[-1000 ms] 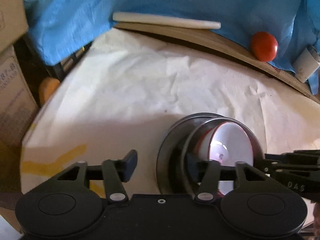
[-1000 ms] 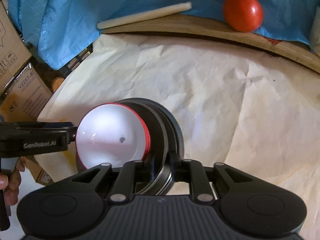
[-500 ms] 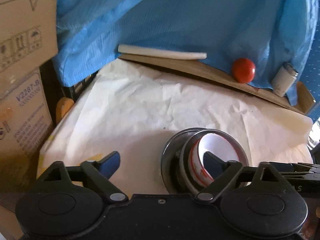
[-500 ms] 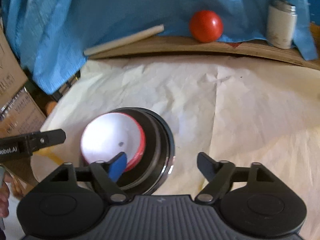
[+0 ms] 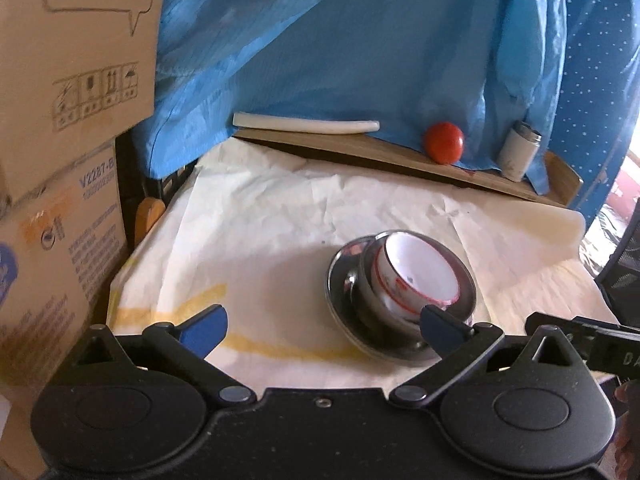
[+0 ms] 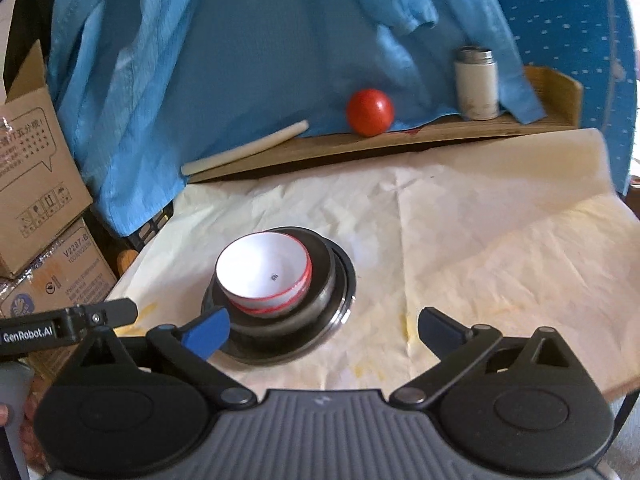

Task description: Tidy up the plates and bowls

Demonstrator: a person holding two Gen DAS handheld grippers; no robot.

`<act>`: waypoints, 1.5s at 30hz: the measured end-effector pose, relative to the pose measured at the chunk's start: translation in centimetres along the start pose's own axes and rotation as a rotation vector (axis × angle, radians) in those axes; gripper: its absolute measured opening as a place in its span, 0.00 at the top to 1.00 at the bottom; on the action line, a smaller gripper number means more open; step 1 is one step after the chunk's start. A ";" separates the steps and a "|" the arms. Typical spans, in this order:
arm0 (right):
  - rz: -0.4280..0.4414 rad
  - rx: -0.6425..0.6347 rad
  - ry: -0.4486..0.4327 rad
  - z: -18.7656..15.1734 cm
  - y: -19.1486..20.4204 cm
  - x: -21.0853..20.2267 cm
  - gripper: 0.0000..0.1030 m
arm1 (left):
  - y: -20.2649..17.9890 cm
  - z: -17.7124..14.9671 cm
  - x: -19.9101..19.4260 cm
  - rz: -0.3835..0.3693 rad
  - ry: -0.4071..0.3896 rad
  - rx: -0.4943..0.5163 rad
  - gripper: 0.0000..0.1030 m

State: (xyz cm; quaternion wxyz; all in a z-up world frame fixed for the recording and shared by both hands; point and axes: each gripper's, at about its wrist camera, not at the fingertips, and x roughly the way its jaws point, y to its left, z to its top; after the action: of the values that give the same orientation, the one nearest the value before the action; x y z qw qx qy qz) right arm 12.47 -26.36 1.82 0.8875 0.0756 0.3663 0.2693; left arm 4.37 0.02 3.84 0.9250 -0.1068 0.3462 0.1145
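A white bowl with a red rim sits nested in a steel bowl, which rests on a steel plate on the paper-covered table. My left gripper is open and empty, pulled back from the stack, which lies ahead of its right finger. My right gripper is open and empty, above and behind the stack, which lies ahead of its left finger. Each gripper shows at the edge of the other's view.
A red tomato, a white cylinder can and a white stick lie on a wooden ledge at the back under blue cloth. Cardboard boxes stand to the left.
Both grippers opened, let go of the stacked dishes and drew back and up; the stack now stands alone on the table.
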 end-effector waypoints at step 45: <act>-0.044 0.007 -0.016 -6.2 -1.1 -4.8 0.00 | -1.9 -6.3 -3.6 -0.088 -0.045 0.067 0.01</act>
State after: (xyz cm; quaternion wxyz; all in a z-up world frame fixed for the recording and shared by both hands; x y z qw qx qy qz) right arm 5.82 -30.27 -0.08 0.8959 0.0727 0.3616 0.2477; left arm -1.64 -4.05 1.81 0.9397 -0.0883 0.3242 0.0643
